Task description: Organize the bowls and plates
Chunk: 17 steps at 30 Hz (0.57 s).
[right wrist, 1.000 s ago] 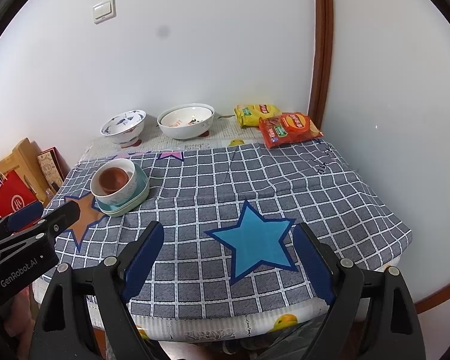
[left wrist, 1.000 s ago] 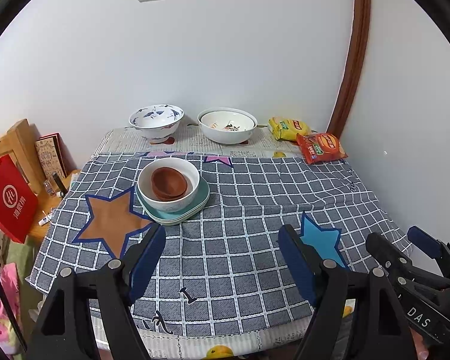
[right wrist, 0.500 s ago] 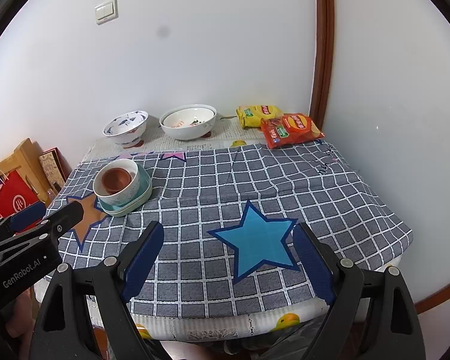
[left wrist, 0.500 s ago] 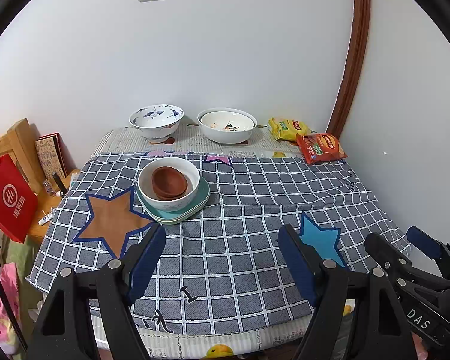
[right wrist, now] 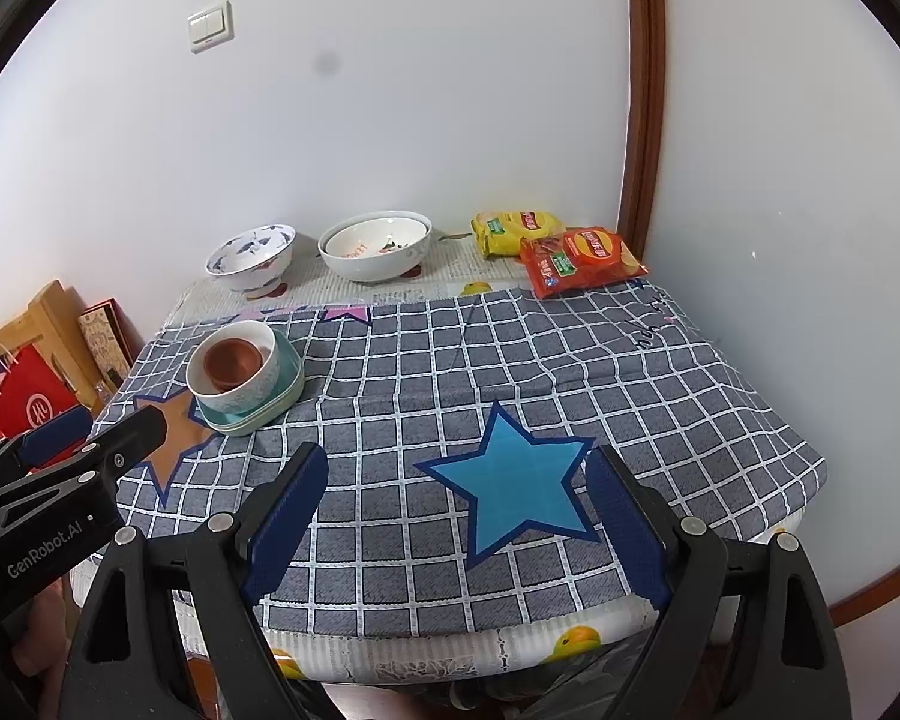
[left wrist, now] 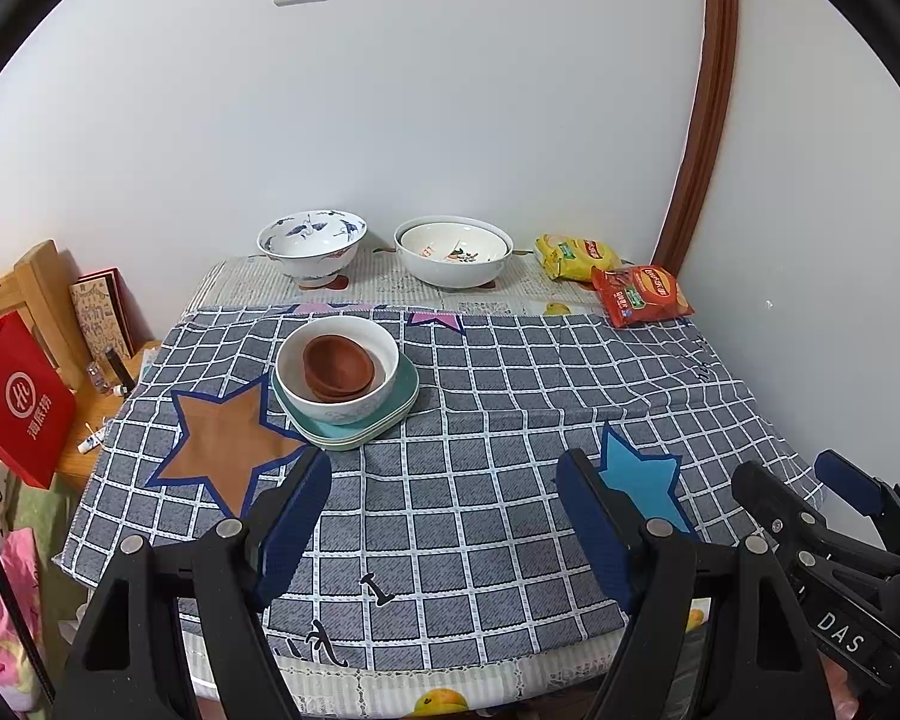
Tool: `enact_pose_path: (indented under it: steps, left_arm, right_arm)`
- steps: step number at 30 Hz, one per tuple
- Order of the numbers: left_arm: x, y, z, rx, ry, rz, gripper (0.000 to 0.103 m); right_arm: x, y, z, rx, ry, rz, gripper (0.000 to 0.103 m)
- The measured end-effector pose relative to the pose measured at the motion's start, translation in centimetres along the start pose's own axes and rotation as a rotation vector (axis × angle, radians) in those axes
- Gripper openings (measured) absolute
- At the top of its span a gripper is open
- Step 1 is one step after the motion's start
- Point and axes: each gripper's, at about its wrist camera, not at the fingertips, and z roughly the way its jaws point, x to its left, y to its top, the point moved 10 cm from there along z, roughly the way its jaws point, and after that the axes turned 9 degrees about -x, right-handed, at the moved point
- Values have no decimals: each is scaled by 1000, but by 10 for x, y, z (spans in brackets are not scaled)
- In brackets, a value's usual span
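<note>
Stack on left-centre of checked tablecloth (left wrist: 480, 480): small brown bowls (left wrist: 337, 367) nested inside white bowl (left wrist: 337, 369), resting on pale green square plates (left wrist: 354, 420), at least two, edges aligned. Exact count of brown bowls not determinable. Stack just right of orange star patch (left wrist: 222, 444).

At far edge, against wall: blue-and-white patterned bowl (left wrist: 312, 243) to left, upright, nothing visible inside. Beside it, slightly apart, to right: white bowl with red and green motif (left wrist: 453, 249), second rim showing inside, apparently two nested. Both off the checked cloth, on printed table cover (left wrist: 378, 282).

Far right corner: yellow snack packet (left wrist: 573, 255) and red snack packet (left wrist: 639, 294), touching or overlapping.

Left gripper (left wrist: 444, 510) spread wide, grasping nothing, hovering over near edge of cloth, well short of stack. Right gripper (right wrist: 456, 516) likewise parted and holding nothing, over blue star patch (right wrist: 510, 480).

Left wrist view alone: red paper bag (left wrist: 18, 396) and wooden furniture (left wrist: 42, 288) shown fully at left, small items on ledge. Right wrist view alone: blue star whole, right edge of cloth, left gripper's side branded "GenRobot.AI".
</note>
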Motion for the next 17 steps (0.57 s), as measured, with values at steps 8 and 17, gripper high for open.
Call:
enact_pose_path:
  steps: [8,17]
  left_arm:
    - [1,2,0,-3,5,5,76]
    - [4,5,6,-10,18,11,76]
  right_arm:
    - [-1,3,-2,-7,0,6,87]
    - [0,5,-3,-13,-3,1,87]
